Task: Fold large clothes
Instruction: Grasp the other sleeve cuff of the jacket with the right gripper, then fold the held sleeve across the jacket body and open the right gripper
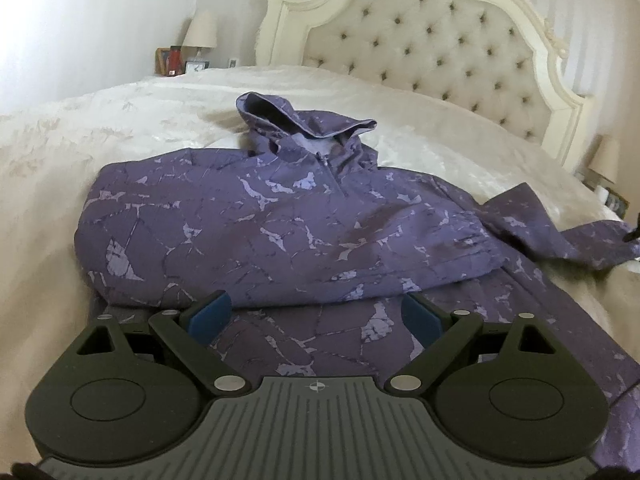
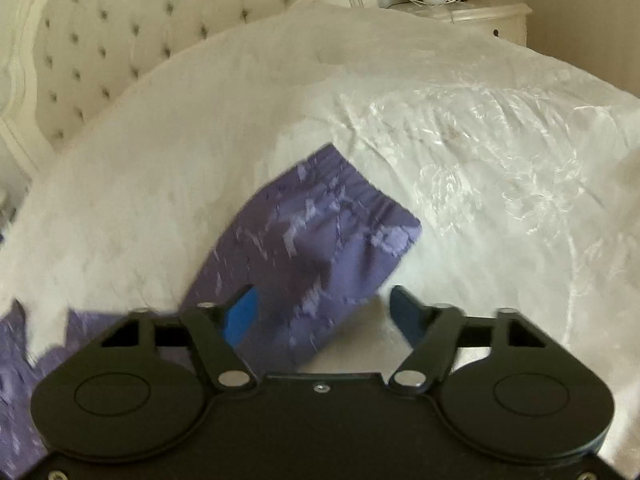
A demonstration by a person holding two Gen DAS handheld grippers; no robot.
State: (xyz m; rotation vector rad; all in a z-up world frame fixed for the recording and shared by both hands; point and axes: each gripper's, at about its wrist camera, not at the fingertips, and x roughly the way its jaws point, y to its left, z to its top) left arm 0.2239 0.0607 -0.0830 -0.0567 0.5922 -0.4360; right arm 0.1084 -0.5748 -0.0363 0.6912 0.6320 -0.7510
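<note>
Purple, with a pale cracked-marble print, the hooded jacket (image 1: pixel 280 216) lay front-up on the bed's cream cover (image 1: pixel 120 120), its hood (image 1: pixel 296 118) pointing toward the tufted headboard (image 1: pixel 432 48). One side had been folded across the chest, and a sleeve (image 1: pixel 560 228) trailed off toward the right edge of the left wrist view. The left tongs (image 1: pixel 316 312) hovered over the jacket's lower hem with blue pads (image 1: pixel 210 312) spread wide and nothing pinched between them. In the right wrist view, blurred, the sleeve (image 2: pixel 320 240) ran up between the fingers of the right tongs (image 2: pixel 320 312); its gathered cuff lay farther out on the cover. Those tongs stood partly open, the sleeve beside the left pad (image 2: pixel 240 316), the right pad clear of it. A bedside cabinet (image 2: pixel 480 14) stood past the bed.
</note>
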